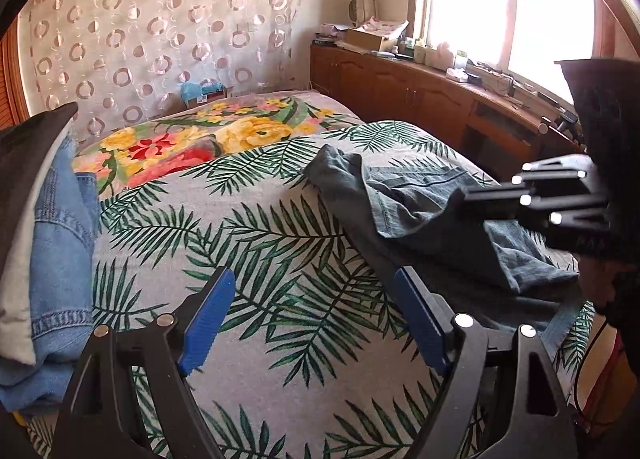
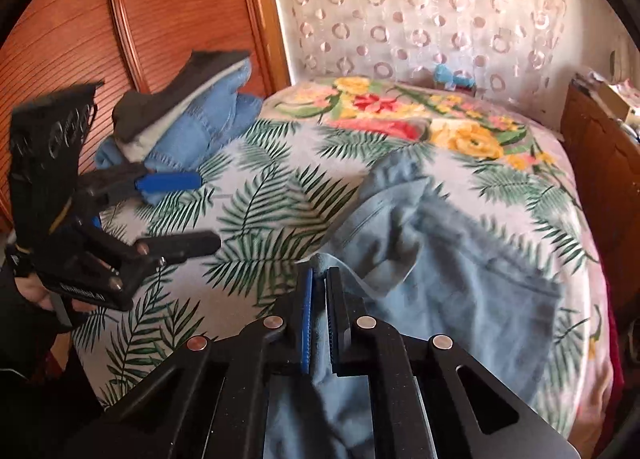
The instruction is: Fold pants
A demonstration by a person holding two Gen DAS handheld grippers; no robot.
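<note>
Closest to the right camera, the right gripper (image 2: 318,279) was pinched tight on an edge of the pants (image 2: 452,259). A thin bit of the blue-grey cloth showed between its two pads. More of the cloth hung down below the jaws, toward the camera.

The left gripper (image 1: 316,319) was wide, with nothing between its blue pads (image 1: 206,323). It hung over a bare part of the bed cover (image 1: 248,243), the one with green leaves on it. The pants lay just beside it, off to its right.

A little further out, the rest of the pants sat in a lumpy heap on the leaf cover. They were bunched and wrinkled, not flat. One pocket showed on top. No neat fold could be seen anywhere in them.

So the job looked like it was only starting. One edge was grabbed, and that was all. The pants had to be pulled out flat first. Then the legs had to go one on top of the other, and then be folded over. The empty gripper would most likely need to take hold of another edge to help.

Further away, a pile of other clothes (image 2: 188,119) sat at the side of the bed. Past that lay a flower blanket (image 1: 200,139), and then the curtain (image 1: 160,27) behind the bed.
</note>
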